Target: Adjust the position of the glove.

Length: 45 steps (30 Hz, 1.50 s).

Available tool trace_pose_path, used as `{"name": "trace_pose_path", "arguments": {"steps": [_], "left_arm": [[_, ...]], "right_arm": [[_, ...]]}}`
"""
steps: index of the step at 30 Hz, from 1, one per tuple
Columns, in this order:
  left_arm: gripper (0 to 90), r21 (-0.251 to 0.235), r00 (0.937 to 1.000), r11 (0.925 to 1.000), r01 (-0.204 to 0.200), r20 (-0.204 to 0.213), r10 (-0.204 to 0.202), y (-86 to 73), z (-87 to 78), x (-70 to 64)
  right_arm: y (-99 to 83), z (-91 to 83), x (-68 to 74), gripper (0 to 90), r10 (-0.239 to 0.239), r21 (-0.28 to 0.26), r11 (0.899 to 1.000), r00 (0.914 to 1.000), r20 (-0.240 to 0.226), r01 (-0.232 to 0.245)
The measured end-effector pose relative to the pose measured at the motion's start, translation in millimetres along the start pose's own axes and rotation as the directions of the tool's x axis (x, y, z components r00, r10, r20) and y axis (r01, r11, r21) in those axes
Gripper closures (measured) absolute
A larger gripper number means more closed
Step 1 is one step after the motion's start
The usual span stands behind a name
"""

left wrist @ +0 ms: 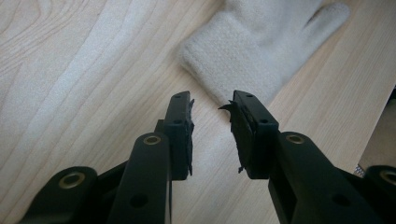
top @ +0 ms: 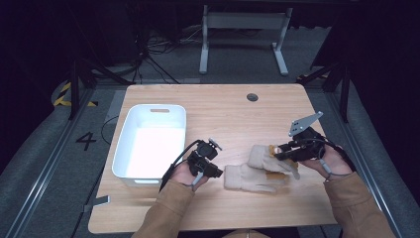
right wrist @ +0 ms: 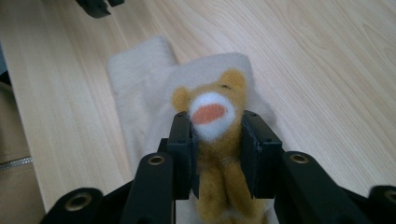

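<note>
On the counter, right tongs clamp the toy above the gloves, left tongs gape narrowly nearby; lifting could snag a glove.

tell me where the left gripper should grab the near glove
Take the glove by its ribbed cuff, coming in low along the table from the cuff end. That edge lies flat, facing the open left gripper, and is thin enough to pinch.

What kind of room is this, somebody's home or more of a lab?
Most likely a lab or recording studio, not a home: dark surroundings, loose cables on the floor, a painted number 4 beside the wooden table, and a hand-held gripper clamped on a plush toy.
</note>
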State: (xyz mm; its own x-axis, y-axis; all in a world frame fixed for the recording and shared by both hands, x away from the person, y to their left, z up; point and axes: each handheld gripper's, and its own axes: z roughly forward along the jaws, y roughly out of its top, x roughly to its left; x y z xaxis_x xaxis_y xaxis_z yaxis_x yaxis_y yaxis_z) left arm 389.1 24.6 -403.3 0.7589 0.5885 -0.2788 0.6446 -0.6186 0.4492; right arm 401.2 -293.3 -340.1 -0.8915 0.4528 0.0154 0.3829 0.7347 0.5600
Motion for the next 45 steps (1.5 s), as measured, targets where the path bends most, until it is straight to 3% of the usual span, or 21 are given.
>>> {"name": "trace_pose_path", "arguments": {"steps": [6,19,31,39,45], "left_arm": [[68.6,0.006,1.0000,1.0000,-0.005,-0.001,0.005,0.2,1.1,-0.5],[68.6,0.006,1.0000,1.0000,-0.007,-0.002,0.007,0.3,1.2,-0.4],[67.7,0.001,1.0000,1.0000,-0.004,-0.004,0.004,0.1,1.1,0.3],[67.7,0.003,1.0000,1.0000,-0.005,-0.004,0.005,0.1,1.6,0.0],[67.7,0.004,1.0000,1.0000,-0.005,-0.003,0.005,-0.1,1.6,0.0]], "right_arm": [[5.7,0.8,9.1,67.9,-0.049,-0.024,0.999,0.9968,-0.062,0.048],[15.5,13.8,25.1,67.5,-0.125,-0.041,0.992,0.9853,-0.117,0.121],[17.0,31.8,28.2,67.6,-0.154,-0.074,0.987,0.9780,-0.141,0.145],[18.6,44.3,32.9,67.5,-0.183,-0.095,0.981,0.9684,-0.170,0.169],[17.6,56.7,33.3,67.5,-0.180,-0.063,0.983,0.9648,-0.192,0.171]]}}
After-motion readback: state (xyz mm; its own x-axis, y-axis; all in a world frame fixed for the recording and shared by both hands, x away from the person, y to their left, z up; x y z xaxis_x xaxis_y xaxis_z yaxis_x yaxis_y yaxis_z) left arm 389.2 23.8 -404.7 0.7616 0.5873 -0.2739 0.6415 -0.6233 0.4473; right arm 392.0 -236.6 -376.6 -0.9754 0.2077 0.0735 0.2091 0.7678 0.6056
